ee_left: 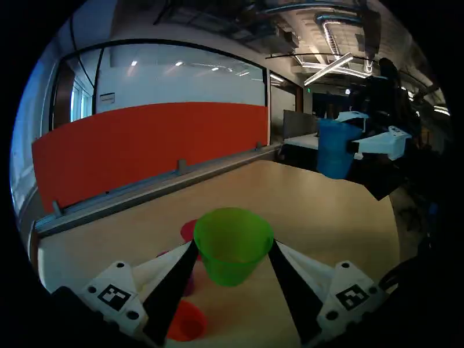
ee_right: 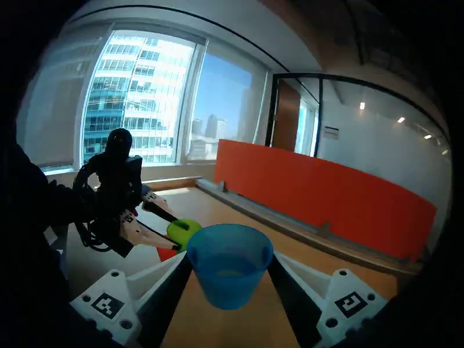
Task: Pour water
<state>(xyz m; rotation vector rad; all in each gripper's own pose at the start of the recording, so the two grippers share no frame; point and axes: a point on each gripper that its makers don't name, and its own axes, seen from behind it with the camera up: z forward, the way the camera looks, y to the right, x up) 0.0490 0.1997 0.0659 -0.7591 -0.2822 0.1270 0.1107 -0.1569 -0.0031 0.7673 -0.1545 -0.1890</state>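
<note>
The left tool (ee_left: 233,245) is closed to a middling width on a green cup (ee_left: 232,258). Both black fingers press on the cup's sides just under the rim. The cup sits upright with its mouth open and is held clear of the wooden desk (ee_left: 325,214).

Below and behind the green cup, small cups stand on the desk. An orange cup (ee_left: 187,322) is beside the left finger, and a pink cup (ee_left: 188,229) is partly hidden by the green cup's rim. A long orange partition (ee_left: 151,145) runs along the far side of the desk.

The right tool (ee_right: 230,258) grips a blue cup (ee_right: 230,278) in the same way, with a finger pressed on each side near the rim, and this cup is upright too. There is a pale patch low inside it, but I cannot tell whether that is water.

The left gripper view shows the right tool farther off, holding the blue cup up over the far end of the desk, well apart from the green cup. The right gripper view shows the left tool with the green cup between its fingers, off to the left in front of a large window (ee_right: 139,98).
</note>
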